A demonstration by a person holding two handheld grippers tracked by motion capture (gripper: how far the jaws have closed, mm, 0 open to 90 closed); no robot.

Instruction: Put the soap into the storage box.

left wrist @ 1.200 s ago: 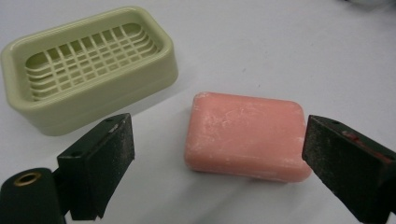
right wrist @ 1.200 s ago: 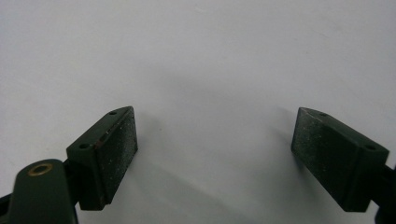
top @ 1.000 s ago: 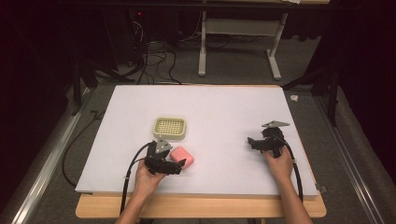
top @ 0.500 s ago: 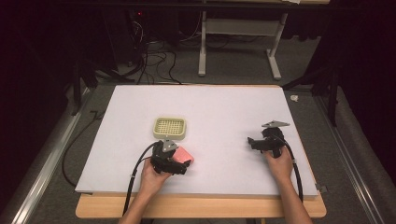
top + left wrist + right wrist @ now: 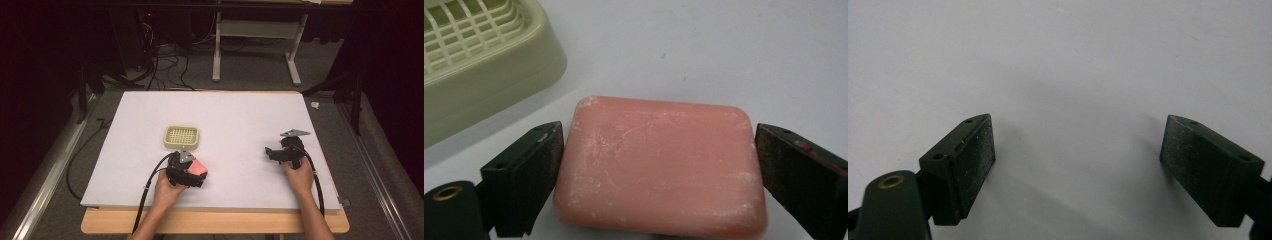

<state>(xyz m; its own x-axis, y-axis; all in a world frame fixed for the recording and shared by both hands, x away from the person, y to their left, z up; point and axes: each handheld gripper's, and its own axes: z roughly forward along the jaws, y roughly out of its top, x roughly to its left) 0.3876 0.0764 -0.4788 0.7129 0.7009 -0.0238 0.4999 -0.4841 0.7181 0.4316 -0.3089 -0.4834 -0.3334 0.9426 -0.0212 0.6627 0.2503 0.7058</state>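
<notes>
Now we're on the white table (image 5: 240, 115), grasp step: left gripper (image 5: 659, 165) jaws straddle the pink soap (image 5: 659, 165), touching or nearly, not clearly clamped. Soap dish (image 5: 479, 55) sits at soap's 10 o'clock. Next: squeeze, lift, carry there. Right gripper (image 5: 1078, 165) wide open, idle.

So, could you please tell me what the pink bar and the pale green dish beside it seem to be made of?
The pink bar looks like soap: matte, waxy, with rounded corners and whitish scuffs across its top. The dish looks like moulded plastic: smooth, slightly glossy, pale green, with a slotted grid inside. Neither can be confirmed by sight alone.
</notes>
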